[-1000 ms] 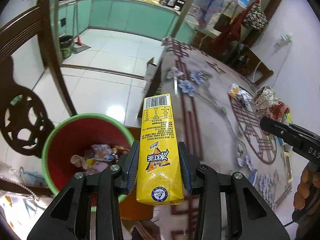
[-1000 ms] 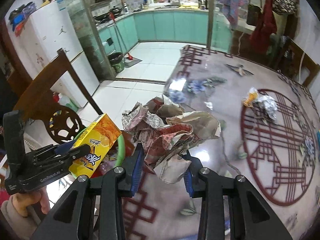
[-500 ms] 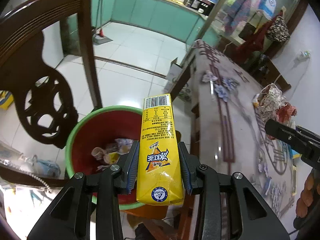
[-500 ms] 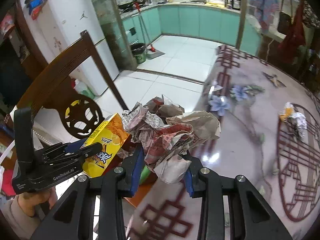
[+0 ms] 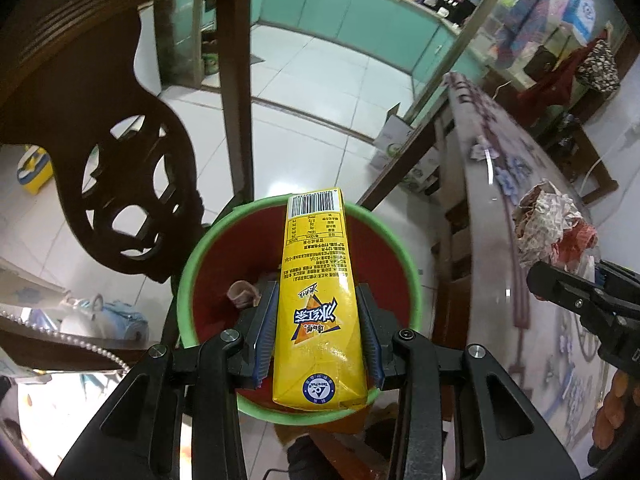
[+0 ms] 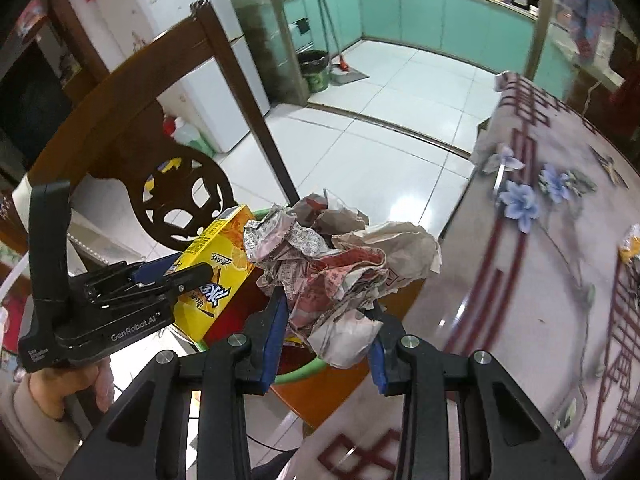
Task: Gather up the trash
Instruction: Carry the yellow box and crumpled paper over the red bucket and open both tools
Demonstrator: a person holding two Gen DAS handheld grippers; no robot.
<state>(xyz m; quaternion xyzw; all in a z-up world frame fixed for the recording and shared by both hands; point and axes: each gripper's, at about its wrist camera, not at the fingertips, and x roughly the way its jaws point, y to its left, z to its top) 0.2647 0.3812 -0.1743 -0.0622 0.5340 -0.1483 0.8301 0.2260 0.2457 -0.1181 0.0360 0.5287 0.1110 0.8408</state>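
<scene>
My left gripper (image 5: 318, 320) is shut on a yellow drink carton (image 5: 316, 296) and holds it right above the red bin with a green rim (image 5: 192, 264), which holds some trash. My right gripper (image 6: 326, 320) is shut on a crumpled paper wad (image 6: 340, 264) and holds it at the table edge, over the near side of the bin (image 6: 296, 374). The left gripper with the carton (image 6: 216, 272) shows at the left of the right wrist view. The paper wad (image 5: 548, 224) shows at the right of the left wrist view.
A dark carved wooden chair (image 5: 100, 128) stands just behind the bin. The patterned glossy table (image 6: 540, 280) lies to the right, with a small wrapper (image 6: 630, 240) at its far right. White tiled floor and teal kitchen cabinets (image 6: 420, 16) lie beyond.
Both grippers have moved left off the table toward the bin. The carton now hangs over the middle of the bin, and the paper wad has reached the table edge.
</scene>
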